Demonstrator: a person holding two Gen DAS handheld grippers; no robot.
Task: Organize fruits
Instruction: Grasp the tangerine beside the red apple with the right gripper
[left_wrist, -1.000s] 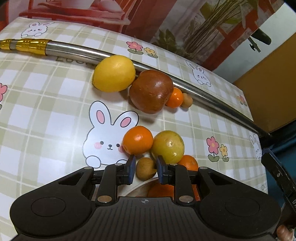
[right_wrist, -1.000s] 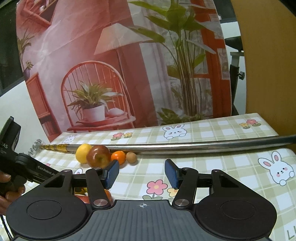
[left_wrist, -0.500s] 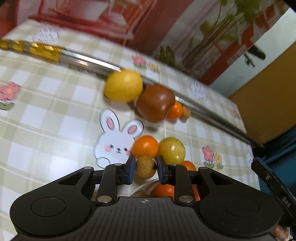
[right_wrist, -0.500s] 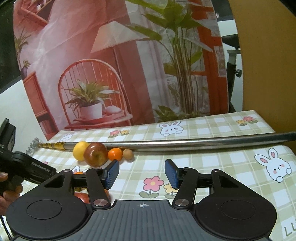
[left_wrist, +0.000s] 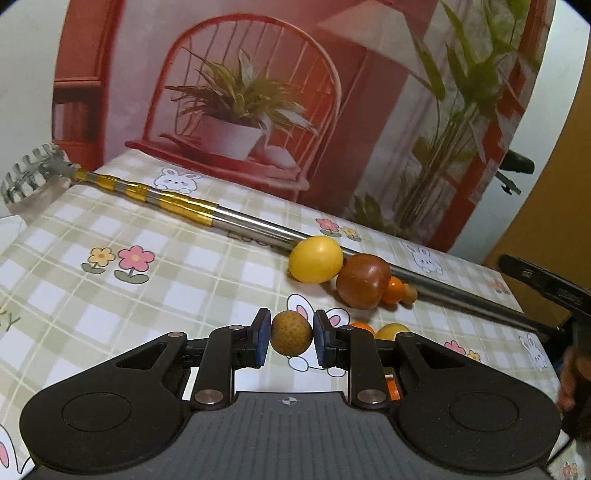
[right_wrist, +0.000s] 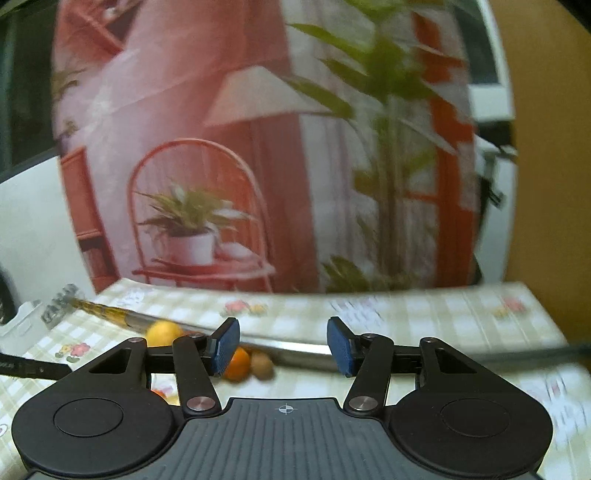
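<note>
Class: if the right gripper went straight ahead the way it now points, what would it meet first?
Probably the long steel pole lying across the checked tablecloth, seen between the open fingers of the right gripper. The small orange citrus fruit and small brown round fruit sit left of that line. Blur makes depth uncertain.

Desk (left_wrist: 184, 280) left of the lemon (left_wrist: 316, 259) lies bare — open passage. Metal pole (left_wrist: 255, 225) crosses the far side, fruit row pressed against it — blocked there.
</note>
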